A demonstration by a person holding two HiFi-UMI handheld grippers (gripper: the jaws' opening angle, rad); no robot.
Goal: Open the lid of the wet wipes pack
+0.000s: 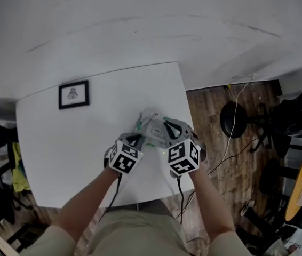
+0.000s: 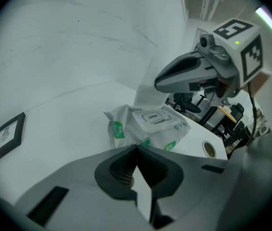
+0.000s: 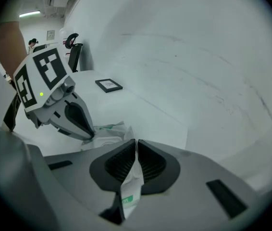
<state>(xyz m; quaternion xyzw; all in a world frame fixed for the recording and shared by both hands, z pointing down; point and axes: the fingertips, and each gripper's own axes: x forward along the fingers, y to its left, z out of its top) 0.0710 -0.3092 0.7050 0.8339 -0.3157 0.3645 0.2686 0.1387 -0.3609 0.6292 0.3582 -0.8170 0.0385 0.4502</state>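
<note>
Near the table's (image 1: 60, 159) right edge, left claw (image 2: 137, 148) and right claw (image 3: 136, 143) both pinch the pack's (image 2: 150, 126) thin film; pulling apart could tear it.

I see the wet wipes pack (image 2: 148, 129) as a soft white pouch with green labels, on the white table (image 1: 76, 143) toward its front right corner. Its rigid white lid (image 2: 153, 118), marked OPEN, faces up and sits shut. One crimped end is pinched in the jaws of the right gripper (image 3: 136, 146). The opposite end meets the closed jaws of the left gripper (image 2: 137, 148).
</note>
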